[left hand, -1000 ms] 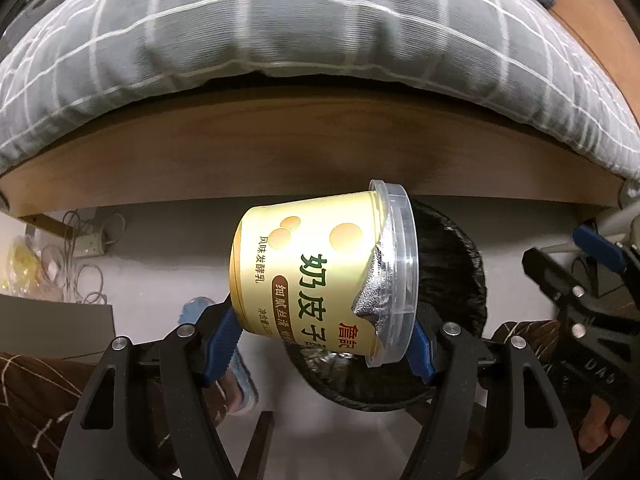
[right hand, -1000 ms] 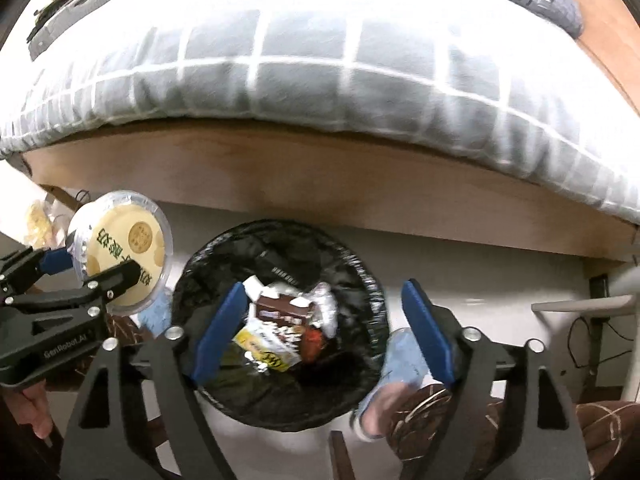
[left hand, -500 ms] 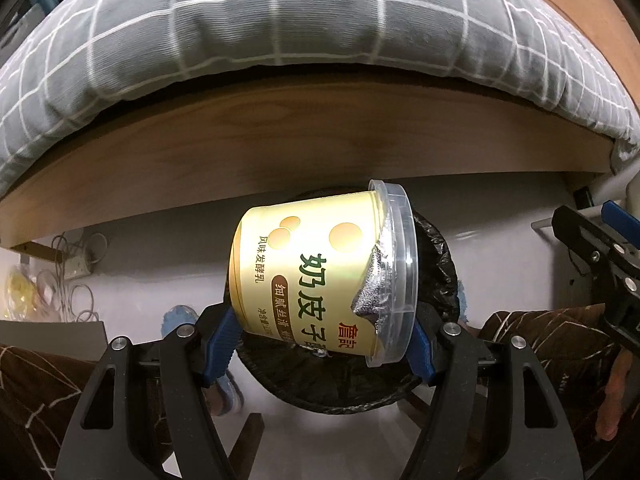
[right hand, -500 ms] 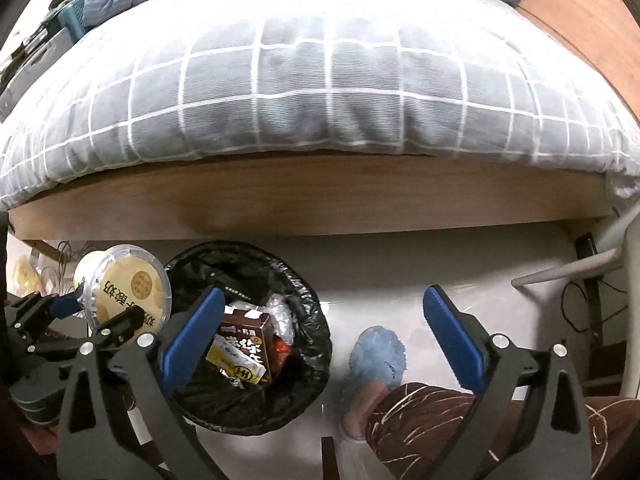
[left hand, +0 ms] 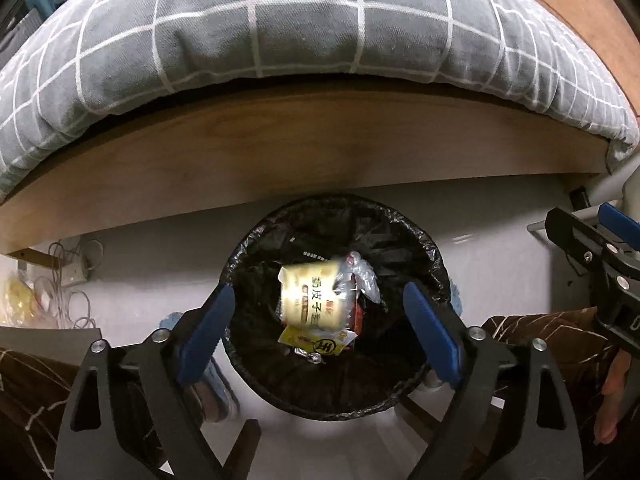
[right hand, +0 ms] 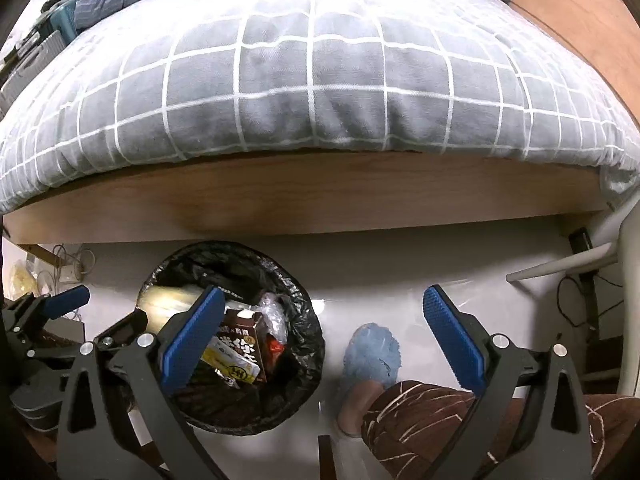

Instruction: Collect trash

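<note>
Left gripper (left hand: pixel 316 320) hung over the bin (left hand: pixel 240 264), its jaws opening wide with nothing pressed between the pads; the cup (left hand: pixel 310 300) showed blurred in the gap beyond them, inside the bin's rim, above a yellow wrapper (left hand: pixel 316 344) and clear plastic (left hand: pixel 360 276). Bare floor (left hand: pixel 160 248) ringed the bin; ahead, the bed frame (left hand: pixel 280 148) ran just beyond the far rim, with a quilt (left hand: pixel 304 20) overhanging it. Right gripper (right hand: pixel 324 344) stood fully spread and empty to the bin's right, over open floor and a blue slipper (right hand: pixel 374 352). A chair leg (right hand: pixel 560 266) lay farther right, cables (left hand: pixel 68 276) far left.
</note>
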Action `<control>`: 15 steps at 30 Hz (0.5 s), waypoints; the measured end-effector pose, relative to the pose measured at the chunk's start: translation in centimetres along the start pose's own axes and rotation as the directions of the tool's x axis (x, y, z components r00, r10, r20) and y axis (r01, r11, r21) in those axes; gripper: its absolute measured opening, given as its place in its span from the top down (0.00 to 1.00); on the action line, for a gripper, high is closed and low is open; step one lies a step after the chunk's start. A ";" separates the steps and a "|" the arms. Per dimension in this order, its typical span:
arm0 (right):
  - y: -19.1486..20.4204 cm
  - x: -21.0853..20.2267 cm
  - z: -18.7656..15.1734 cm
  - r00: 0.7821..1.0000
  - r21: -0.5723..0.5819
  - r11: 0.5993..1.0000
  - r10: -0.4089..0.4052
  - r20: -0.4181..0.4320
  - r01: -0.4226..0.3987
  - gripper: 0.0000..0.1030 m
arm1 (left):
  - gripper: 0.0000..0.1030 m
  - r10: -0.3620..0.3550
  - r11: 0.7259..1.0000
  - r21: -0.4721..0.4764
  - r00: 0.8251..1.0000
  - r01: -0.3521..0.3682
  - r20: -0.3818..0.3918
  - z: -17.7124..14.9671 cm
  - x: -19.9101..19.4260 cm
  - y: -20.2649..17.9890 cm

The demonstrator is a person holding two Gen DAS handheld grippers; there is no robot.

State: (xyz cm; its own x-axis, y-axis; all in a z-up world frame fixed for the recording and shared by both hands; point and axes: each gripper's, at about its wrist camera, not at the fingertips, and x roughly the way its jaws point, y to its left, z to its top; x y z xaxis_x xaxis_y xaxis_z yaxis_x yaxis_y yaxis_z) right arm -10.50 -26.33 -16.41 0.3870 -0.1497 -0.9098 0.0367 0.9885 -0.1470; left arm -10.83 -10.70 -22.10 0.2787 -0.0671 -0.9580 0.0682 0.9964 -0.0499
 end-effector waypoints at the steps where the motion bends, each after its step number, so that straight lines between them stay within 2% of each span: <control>1: 0.1 -0.2 0.1 1.000 -0.003 1.000 0.000 0.004 0.000 0.07 | 0.12 0.004 1.000 -0.001 1.000 -0.004 0.008 0.0 -0.2 0.1; 4: 0.6 -1.0 0.6 1.000 -0.013 1.000 0.005 0.020 -0.004 0.07 | 0.06 0.028 1.000 -0.007 0.999 -0.027 0.033 0.3 -1.0 0.5; 9: 1.8 -3.0 1.4 0.998 -0.034 0.999 0.022 0.065 -0.020 0.07 | 0.06 0.015 0.999 -0.037 0.997 -0.012 0.080 0.7 -3.5 1.6; 15: 2.8 -6.1 2.2 0.992 -0.047 0.998 0.043 0.115 -0.037 0.07 | 0.06 -0.003 0.997 -0.074 0.985 0.016 0.170 1.4 -8.6 3.4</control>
State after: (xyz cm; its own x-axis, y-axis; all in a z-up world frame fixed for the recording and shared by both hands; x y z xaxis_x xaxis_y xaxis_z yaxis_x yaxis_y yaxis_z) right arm -10.70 -22.61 -10.41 0.4919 -0.1037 -0.8645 -0.0212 0.9912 -0.1310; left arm -11.62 -6.83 -13.59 0.4370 -0.0780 -0.8961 0.0021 0.9963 -0.0858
